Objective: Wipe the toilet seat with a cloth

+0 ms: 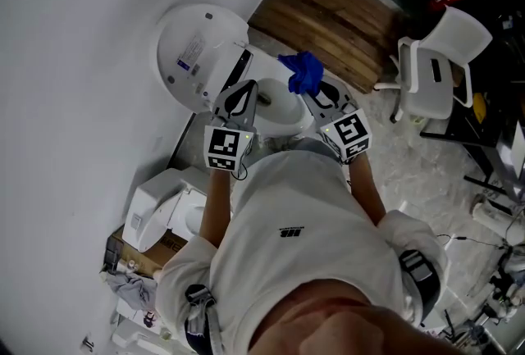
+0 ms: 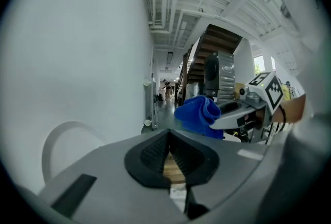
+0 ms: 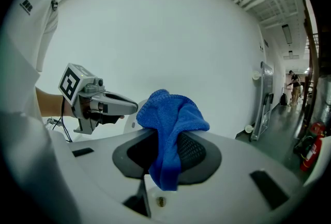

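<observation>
A white toilet stands against the wall with its round lid [image 1: 197,50] raised. Its seat and bowl [image 1: 283,111] lie just below my two grippers. A crumpled blue cloth [image 1: 302,72] is held in my right gripper [image 1: 316,91], which is shut on it over the bowl's far side. In the right gripper view the cloth [image 3: 170,114] bunches above the pads and hangs down between them. My left gripper [image 1: 244,91] hovers at the bowl's left, beside the lid, shut with nothing in it. In the left gripper view the cloth [image 2: 199,114] and right gripper [image 2: 232,114] show ahead.
A wooden platform [image 1: 328,13] lies beyond the toilet. A white chair [image 1: 435,66] stands at the right, with dark clutter and cables behind it. A second white fixture [image 1: 164,210] and a cardboard box [image 1: 139,251] sit at the lower left by the wall.
</observation>
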